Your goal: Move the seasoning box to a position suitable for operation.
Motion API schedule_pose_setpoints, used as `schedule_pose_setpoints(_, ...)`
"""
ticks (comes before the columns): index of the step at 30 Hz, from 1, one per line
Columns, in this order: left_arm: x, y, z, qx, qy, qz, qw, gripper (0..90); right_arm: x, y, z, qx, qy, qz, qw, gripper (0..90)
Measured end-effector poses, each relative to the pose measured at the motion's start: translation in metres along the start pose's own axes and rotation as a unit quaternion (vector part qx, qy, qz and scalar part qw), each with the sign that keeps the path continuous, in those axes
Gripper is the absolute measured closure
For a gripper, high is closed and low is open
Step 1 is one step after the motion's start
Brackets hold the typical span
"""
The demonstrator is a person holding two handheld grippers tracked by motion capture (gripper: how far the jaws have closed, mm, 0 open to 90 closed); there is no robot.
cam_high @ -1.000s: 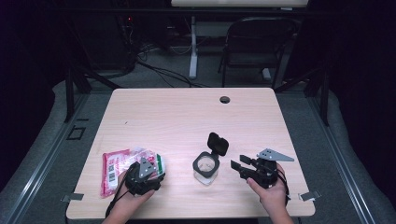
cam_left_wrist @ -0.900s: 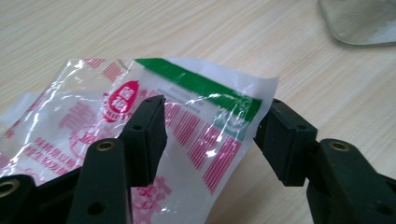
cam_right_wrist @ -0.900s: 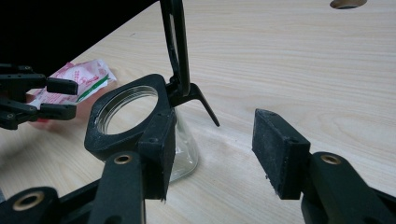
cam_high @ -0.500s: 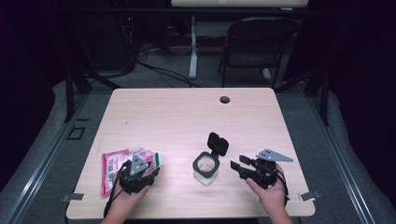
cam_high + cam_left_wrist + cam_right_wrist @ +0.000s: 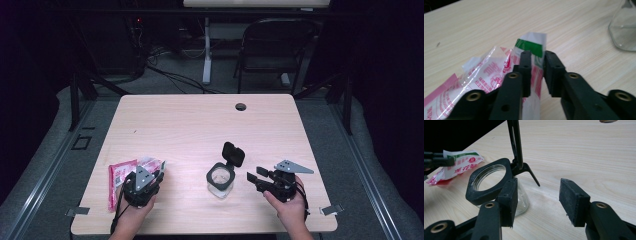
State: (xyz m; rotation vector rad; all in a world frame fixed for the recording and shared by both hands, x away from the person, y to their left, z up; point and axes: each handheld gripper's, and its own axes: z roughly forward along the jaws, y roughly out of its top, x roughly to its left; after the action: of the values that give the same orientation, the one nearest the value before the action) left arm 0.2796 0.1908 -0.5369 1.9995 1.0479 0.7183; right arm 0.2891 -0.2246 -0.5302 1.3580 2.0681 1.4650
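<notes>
now the left gripper [image 5: 537, 71] has just clenched on the snack packet [image 5: 530, 46]; right gripper [image 5: 537, 202] stays released.

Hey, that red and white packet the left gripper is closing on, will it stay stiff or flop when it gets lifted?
Probably flop: the packet is thin, crinkled clear film. It looks light, so it should lift easily. The glossy film may slip, though the left gripper, whose fingers have just been closing, has its edge between them. Whether they press it yet is unclear.
</notes>
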Motion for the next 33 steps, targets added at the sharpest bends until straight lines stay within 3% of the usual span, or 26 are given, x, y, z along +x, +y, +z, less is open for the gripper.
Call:
schedule_pose_setpoints(9,0.009,0.002,-0.005,-0.012,-0.013,-0.032,0.9993,90.0,0.0,0.0,-0.001,-0.004,-0.002,0.0,1.0,49.4)
schedule_pose_setpoints(15,0.021,0.0,-0.006,-0.017,-0.041,-0.073,0.9964,90.0,0.0,0.0,0.0,-0.001,-0.004,-0.002,1.0,49.4)
schedule_pose_setpoints(17,0.024,0.0,-0.006,-0.021,-0.042,-0.08,0.9956,90.0,0.0,0.0,0.0,-0.001,-0.004,-0.001,1.0,49.4)
schedule_pose_setpoints(19,0.026,-0.001,-0.007,-0.022,-0.034,-0.084,0.9956,90.0,0.0,0.0,0.0,-0.001,-0.003,0.0,1.0,49.4)
schedule_pose_setpoints(24,0.023,-0.002,-0.006,-0.017,-0.01,-0.07,0.9973,84.3,0.0,-0.001,0.001,0.001,-0.002,-0.001,1.0,49.3)
schedule_pose_setpoints(28,0.027,-0.003,-0.006,-0.024,0.0,-0.079,0.9966,82.1,0.0,-0.001,0.001,0.002,-0.002,-0.003,1.0,49.1)
schedule_pose_setpoints(33,0.032,-0.007,-0.004,-0.015,0.01,-0.091,0.9957,76.7,0.001,-0.001,0.001,0.002,-0.001,-0.003,1.0,49.0)
